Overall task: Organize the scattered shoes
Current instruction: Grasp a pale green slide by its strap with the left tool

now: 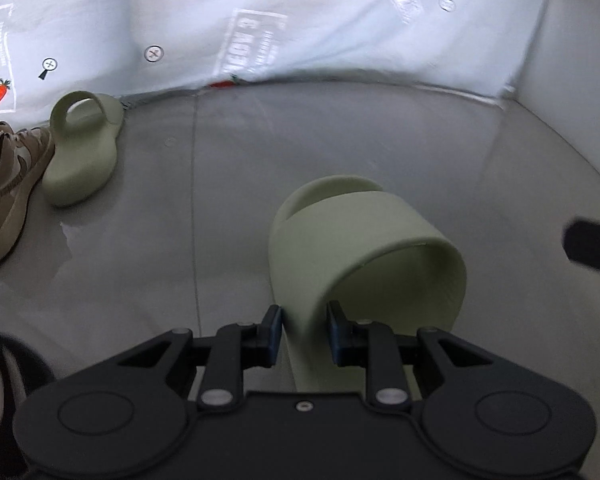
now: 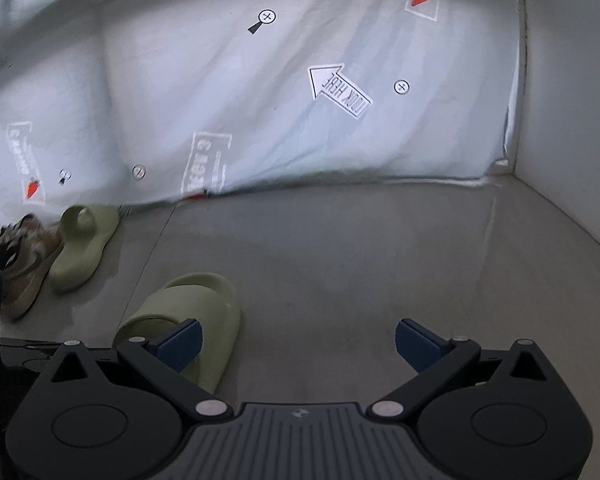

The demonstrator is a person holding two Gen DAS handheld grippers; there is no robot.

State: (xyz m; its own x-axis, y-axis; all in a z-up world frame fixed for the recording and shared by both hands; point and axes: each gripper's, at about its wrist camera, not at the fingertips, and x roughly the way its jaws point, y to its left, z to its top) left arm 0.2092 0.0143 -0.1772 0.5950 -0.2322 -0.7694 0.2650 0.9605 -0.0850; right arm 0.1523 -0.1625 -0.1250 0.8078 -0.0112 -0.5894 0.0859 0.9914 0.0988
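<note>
Gripping the strap edge of a pale green slide (image 1: 364, 236), the left tongs (image 1: 304, 330) hold it above the grey floor (image 1: 380, 128), blue pads pressed on either side of the rubber. Its mate (image 1: 82, 152) sits by the printed white sheet (image 1: 300, 12), just beside a brown sneaker (image 1: 8, 184). The right tongs (image 2: 298, 344) stand wide apart with nothing between them, near the held slide.

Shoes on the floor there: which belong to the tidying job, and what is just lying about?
Part of the job:
- green slide pinched in the left claw
- matching green slide by the sheet
- brown sneaker beside it

Just there:
- printed white sheet
- grey floor
</note>
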